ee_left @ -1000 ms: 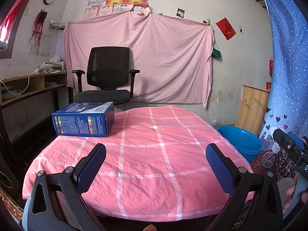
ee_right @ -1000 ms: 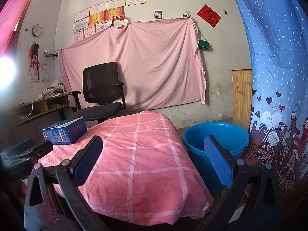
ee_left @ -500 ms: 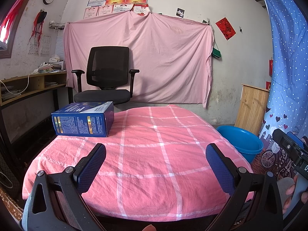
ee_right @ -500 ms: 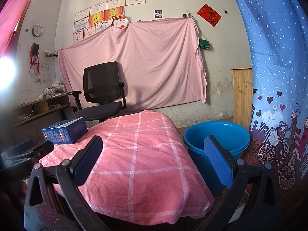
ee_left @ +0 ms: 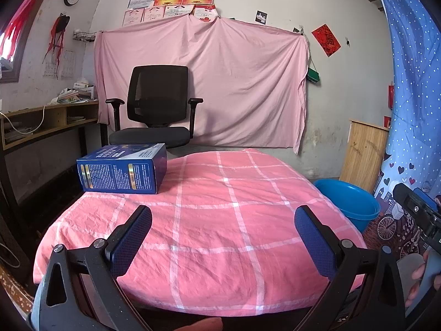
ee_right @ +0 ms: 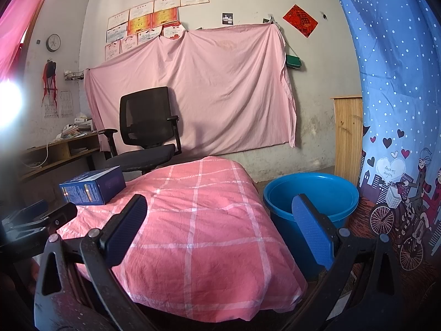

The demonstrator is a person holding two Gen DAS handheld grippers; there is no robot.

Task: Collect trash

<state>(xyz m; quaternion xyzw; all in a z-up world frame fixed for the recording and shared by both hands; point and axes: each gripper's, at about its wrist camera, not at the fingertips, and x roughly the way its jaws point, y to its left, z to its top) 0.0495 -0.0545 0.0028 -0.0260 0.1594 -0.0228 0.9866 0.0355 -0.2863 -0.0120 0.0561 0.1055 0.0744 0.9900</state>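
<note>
- Now the left claw (ee_left: 223,233) hangs with its blue pads spread wide and nothing between them, low over the near edge of the table (ee_left: 220,220) under its pink checked cloth.
- Likewise the right claw (ee_right: 220,220) is spread and holds nothing, over the table's right side.
- A blue box (ee_left: 122,168) lies on its side at the far left of the table, well apart from both claws.
- A blue basin (ee_right: 311,195) stands on the floor just beside the table's right edge.
- Behind the table stands a black office chair (ee_left: 157,107).

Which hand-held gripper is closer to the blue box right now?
The left hand-held gripper: the blue box lies just ahead of it, left; the right hand-held gripper faces the basin.
</note>
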